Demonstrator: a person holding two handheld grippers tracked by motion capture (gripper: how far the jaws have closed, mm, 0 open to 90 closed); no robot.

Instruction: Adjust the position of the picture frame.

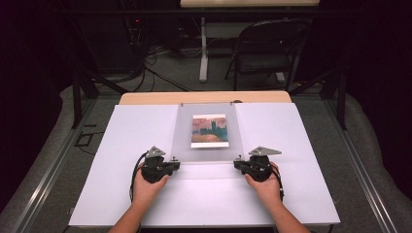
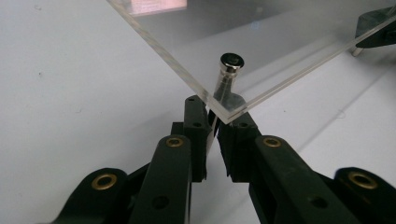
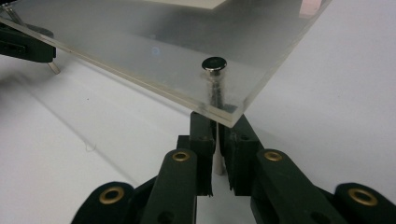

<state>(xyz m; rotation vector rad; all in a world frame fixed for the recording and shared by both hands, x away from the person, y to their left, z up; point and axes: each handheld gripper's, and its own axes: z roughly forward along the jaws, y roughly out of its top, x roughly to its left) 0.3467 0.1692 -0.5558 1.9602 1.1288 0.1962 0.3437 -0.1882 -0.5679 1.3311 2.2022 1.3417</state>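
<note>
A clear acrylic sheet (image 1: 206,148) lies over a small painted picture (image 1: 209,131) on the white board. A metal post runs through each of the sheet's near corners. My left gripper (image 1: 176,165) is at the near left corner, and in the left gripper view it (image 2: 215,116) is shut on the lower part of that post (image 2: 229,70), just under the sheet's corner (image 2: 224,109). My right gripper (image 1: 238,165) is at the near right corner, where it (image 3: 217,123) is shut on the other post (image 3: 214,70) below the sheet (image 3: 187,51).
The white board (image 1: 121,194) covers a wooden table (image 1: 204,97) and spreads wide on both sides of the sheet. A black folding chair (image 1: 267,43) and cables stand on the floor beyond the far edge. Each gripper view shows the other gripper (image 2: 373,28) (image 3: 23,44) farther off.
</note>
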